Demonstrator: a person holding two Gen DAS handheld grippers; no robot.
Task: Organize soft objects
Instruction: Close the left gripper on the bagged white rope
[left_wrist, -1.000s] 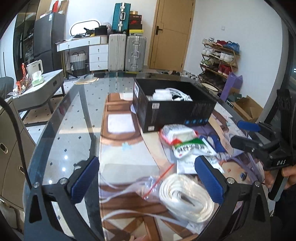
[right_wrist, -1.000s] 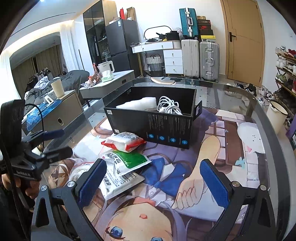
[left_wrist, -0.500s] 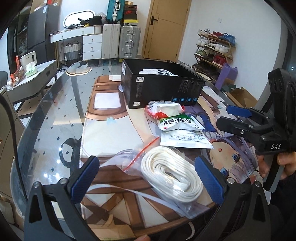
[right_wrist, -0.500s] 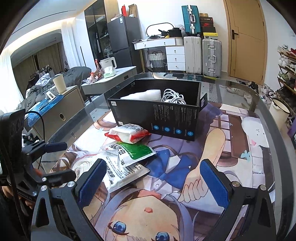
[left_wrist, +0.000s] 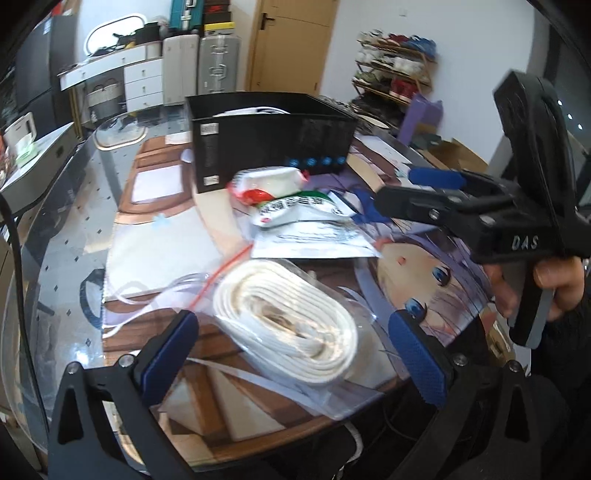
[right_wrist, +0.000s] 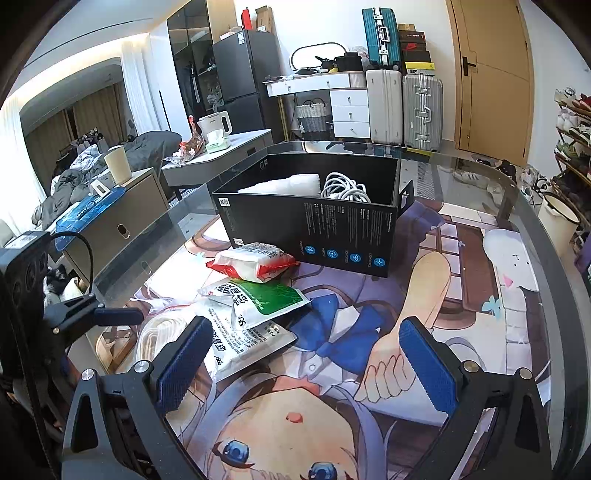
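Note:
A coil of white rope in a clear zip bag (left_wrist: 284, 317) lies on the table near its front edge, between the wide-open fingers of my left gripper (left_wrist: 291, 354). Beyond it lie a flat white packet (left_wrist: 314, 243), a green-and-white packet (right_wrist: 262, 299) and a red-and-white packet (right_wrist: 255, 260). A black box (right_wrist: 314, 229) holds a white soft pack (right_wrist: 291, 182) and a white cable coil (right_wrist: 345, 188). My right gripper (right_wrist: 303, 362) is open and empty above the mat, to the right of the packets; it also shows in the left wrist view (left_wrist: 417, 192).
The glass table (right_wrist: 532, 206) carries an anime-print mat (right_wrist: 369, 332). A low cabinet (right_wrist: 122, 221) and side table (right_wrist: 218, 155) stand to the left. Suitcases (right_wrist: 402, 107), a door and a shoe rack (left_wrist: 391, 70) lie beyond the table.
My left gripper has moved down and forward, so the bagged rope now lies between its open fingers. My right gripper has barely moved and stays open.

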